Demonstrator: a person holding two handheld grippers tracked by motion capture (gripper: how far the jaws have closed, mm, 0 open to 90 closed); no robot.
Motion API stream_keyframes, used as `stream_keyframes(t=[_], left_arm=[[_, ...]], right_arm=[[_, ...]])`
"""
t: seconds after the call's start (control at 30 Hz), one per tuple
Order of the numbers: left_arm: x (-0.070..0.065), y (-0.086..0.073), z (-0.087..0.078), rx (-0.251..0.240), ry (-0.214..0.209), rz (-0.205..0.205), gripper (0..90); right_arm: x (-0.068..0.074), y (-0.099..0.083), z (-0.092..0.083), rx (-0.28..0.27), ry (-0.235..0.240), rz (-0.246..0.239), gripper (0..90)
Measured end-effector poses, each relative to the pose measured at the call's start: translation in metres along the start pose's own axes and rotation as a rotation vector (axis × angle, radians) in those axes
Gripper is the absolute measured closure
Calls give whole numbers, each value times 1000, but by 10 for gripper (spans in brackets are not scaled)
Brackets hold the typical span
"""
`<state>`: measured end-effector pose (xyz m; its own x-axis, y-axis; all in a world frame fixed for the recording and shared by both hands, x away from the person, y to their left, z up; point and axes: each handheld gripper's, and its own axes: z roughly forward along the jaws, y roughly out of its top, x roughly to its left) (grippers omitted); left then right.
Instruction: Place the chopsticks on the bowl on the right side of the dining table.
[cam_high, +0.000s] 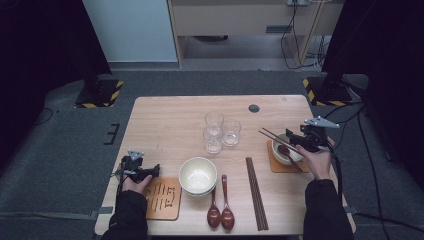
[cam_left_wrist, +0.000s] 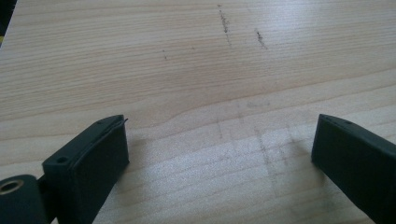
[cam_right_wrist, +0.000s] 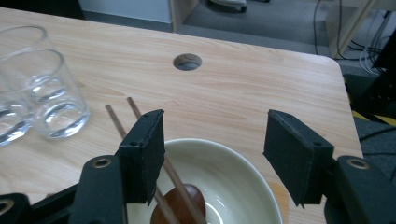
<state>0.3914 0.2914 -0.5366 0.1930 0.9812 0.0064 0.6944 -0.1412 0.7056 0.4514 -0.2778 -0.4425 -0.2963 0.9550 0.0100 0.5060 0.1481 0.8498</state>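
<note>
Your left hand (cam_high: 131, 184) rests low at the near left of the tabletop (cam_high: 170, 120), holding the left gripper (cam_high: 155, 171) level and pointing to the right; its jaws stand wide apart with nothing between them. Your right hand (cam_high: 316, 161) is farther forward at the right edge, with the right gripper (cam_high: 289, 141) aimed leftward and slightly downward. Its jaws are parted, pressing on nothing. Both dark sleeves enter from the bottom edge.

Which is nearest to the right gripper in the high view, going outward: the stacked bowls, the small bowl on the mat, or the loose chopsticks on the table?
1. Small bowl, right under the right gripper.
2. Loose chopsticks, left of it.
3. Stacked bowls, table centre.
</note>
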Motion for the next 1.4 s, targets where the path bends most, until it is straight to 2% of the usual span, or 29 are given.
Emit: stream_keyframes(t=[0.1,0.23,0.5,1.0,1.4], left_arm=[[0,0,0,0,0,0,28],[0,0,0,0,0,0,28],[0,0,0,0,0,0,28],[0,0,0,0,0,0,28],[0,0,0,0,0,0,28]], right_arm=[[0,-2,6,10,-15,9,373],[1,-3,12,27,-32,10,432],[1,-11,21,79,-33,17,506],[0,-15,27,120,-23,23,498],[5,-14,26,137,13,-6,481]])
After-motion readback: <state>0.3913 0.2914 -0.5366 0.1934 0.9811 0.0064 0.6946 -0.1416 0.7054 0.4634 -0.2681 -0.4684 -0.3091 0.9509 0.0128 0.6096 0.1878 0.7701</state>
